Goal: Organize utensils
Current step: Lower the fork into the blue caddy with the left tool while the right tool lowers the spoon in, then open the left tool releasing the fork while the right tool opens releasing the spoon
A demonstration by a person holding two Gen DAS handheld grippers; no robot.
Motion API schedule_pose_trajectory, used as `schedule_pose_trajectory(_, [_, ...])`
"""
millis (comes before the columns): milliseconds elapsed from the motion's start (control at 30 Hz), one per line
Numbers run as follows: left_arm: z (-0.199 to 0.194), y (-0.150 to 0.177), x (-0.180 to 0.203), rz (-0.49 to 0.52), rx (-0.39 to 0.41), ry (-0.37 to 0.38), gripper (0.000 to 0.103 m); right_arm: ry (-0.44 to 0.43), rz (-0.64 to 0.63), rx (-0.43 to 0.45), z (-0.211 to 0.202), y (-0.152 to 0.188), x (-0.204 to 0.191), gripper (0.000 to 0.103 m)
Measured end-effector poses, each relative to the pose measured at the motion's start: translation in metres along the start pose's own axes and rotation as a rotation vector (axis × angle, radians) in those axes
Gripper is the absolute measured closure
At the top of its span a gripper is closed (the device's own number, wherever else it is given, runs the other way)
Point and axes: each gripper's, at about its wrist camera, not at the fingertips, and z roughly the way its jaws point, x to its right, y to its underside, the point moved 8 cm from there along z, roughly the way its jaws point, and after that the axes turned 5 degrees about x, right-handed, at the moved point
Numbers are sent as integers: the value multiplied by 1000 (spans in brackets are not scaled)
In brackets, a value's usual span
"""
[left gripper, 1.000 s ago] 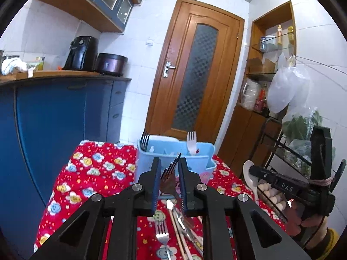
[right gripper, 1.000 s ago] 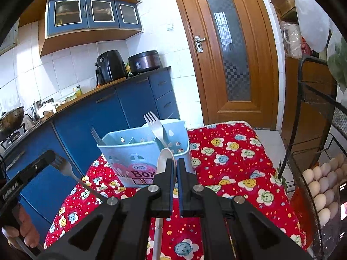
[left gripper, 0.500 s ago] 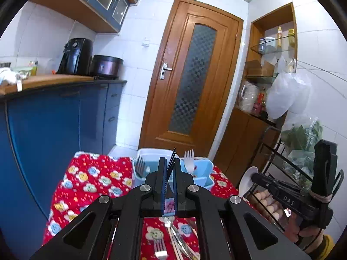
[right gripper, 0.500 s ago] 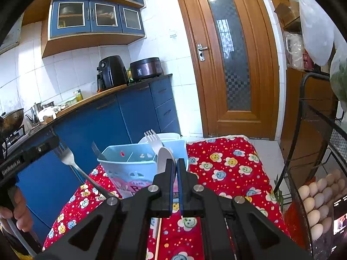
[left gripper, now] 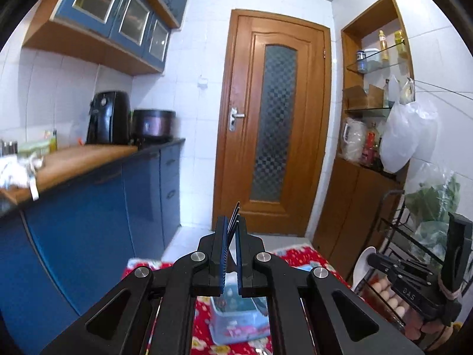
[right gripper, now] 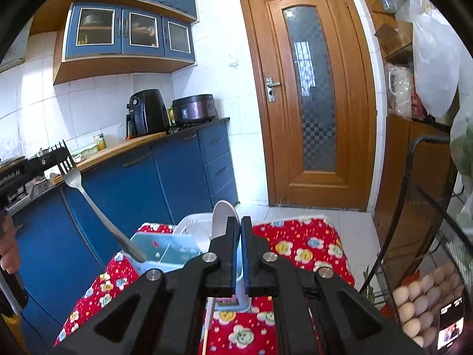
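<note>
My left gripper (left gripper: pixel 231 230) is shut on a metal fork (left gripper: pixel 235 216), seen edge-on with its tines up; in the right wrist view the fork (right gripper: pixel 77 184) slants with its handle end down over the light blue utensil box (right gripper: pixel 165 248). That box (left gripper: pixel 239 316) sits below my left gripper on the red flowered tablecloth (right gripper: pixel 298 248). My right gripper (right gripper: pixel 239 230) is shut on a white spoon (right gripper: pixel 222 219), bowl up, just right of the box. The right gripper also shows in the left wrist view (left gripper: pixel 414 284).
Blue kitchen cabinets (right gripper: pixel 165 177) run along the left. A black wire rack with eggs (right gripper: pixel 425 295) stands right of the table. A wooden door (left gripper: pixel 275 130) is behind. Some cutlery lies on the cloth at the near edge (left gripper: pixel 260 349).
Both grippers have risen and moved toward the box. The fork has turned upright and edge-on in my left gripper, its handle now reaching over the box.
</note>
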Motion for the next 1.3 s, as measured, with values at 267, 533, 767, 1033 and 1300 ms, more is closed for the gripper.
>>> schedule_pose_trajectory(267, [20,-18,4,79,-7,-40,98,32,4,34,23,-25,5,99])
schedule_pose_trajectory(533, [51,9,5,126,-55,-86,99,69,-2,63,49,-34,7,99])
schedule_pose_trajectory(767, [76,41,3,107,-124,-77,99,94,-46,-7,80,-5,4,99])
schedule_pose_trajectory(1033, [98,77,-3,56,-205,-64,98,94,-69,-109,99,29,3,99])
schedule_pose_trajectory(1300, [111,102,-5,32,-258,-59,98,88,-103,-129,104,38,-4,99])
